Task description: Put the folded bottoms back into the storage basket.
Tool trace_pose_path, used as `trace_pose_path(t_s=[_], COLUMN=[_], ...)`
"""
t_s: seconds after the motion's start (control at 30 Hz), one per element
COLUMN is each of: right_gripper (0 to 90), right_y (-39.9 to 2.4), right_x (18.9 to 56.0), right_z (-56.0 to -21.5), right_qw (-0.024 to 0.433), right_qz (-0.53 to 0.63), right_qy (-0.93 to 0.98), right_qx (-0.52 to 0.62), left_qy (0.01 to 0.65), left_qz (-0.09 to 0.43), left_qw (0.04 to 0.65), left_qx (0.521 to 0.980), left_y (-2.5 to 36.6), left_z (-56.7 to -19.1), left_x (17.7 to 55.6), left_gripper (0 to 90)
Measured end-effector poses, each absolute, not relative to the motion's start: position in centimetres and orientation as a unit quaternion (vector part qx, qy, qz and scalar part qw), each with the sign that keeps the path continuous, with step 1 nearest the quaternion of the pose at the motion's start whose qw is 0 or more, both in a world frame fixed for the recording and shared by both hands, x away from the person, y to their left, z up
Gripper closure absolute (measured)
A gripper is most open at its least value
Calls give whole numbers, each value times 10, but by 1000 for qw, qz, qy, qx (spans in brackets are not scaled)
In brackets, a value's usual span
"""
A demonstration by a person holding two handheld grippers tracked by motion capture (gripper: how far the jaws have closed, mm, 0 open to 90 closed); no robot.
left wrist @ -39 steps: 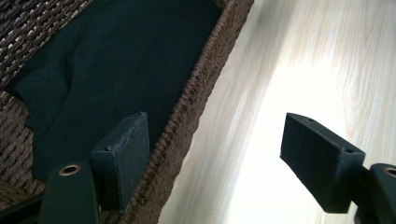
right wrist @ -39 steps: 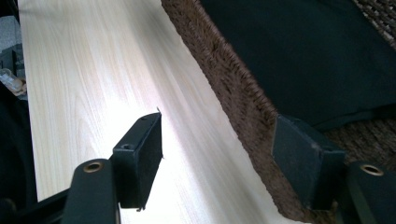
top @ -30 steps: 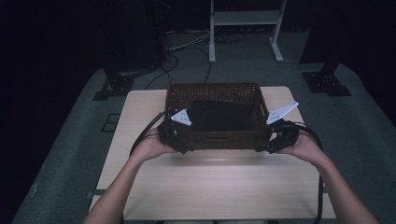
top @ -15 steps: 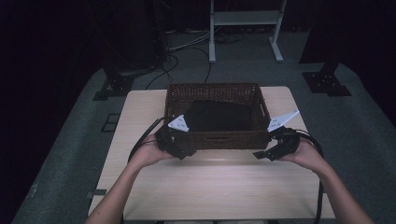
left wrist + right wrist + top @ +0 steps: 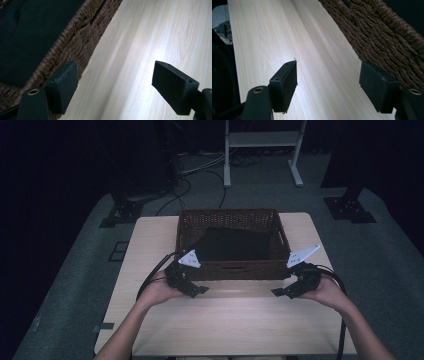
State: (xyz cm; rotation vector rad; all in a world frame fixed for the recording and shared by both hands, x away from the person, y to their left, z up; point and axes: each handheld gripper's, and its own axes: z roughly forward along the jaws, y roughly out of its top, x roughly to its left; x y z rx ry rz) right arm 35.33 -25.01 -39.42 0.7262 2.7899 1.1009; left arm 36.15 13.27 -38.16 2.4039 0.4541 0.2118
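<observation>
Let go of the wicker basket (image 5: 232,242) at both front corners: a second ago clamped on its near wall and carrying it, now drawn back toward the person and lowered beside it. Left gripper (image 5: 196,290) with jaws apart, just opened a little further, nothing between them but bare wood in the left gripper view, the woven wall (image 5: 75,47) just beside one jaw. Right gripper (image 5: 281,292) likewise spread with nothing gripped, the weave (image 5: 384,42) close alongside one jaw. Basket resting flat on the far half of the light wooden surface (image 5: 230,325), a dark cloth (image 5: 232,245) lying inside. Judged from this: placement done, basket set down and released, hands free to withdraw.
</observation>
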Motion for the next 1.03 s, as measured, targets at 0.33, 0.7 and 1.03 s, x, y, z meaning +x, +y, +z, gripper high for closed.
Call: trace_pose_path(t_s=[0.33,0.7,1.03], right_gripper=[296,294,288], right_y=[-249,-247,-250], right_x=[347,336,325], right_z=[-405,-416,-432], right_qw=[22,22,17], right_qz=[354,352,347], right_qy=[903,905,905], right_qx=[241,239,245], left_qy=[180,185,193], left_qz=[73,70,72], left_qw=[339,336,335], left_qx=[921,921,920], left_y=[136,143,150], left_z=[-390,-403,-412], left_x=[356,346,335], left_gripper=[174,151,140])
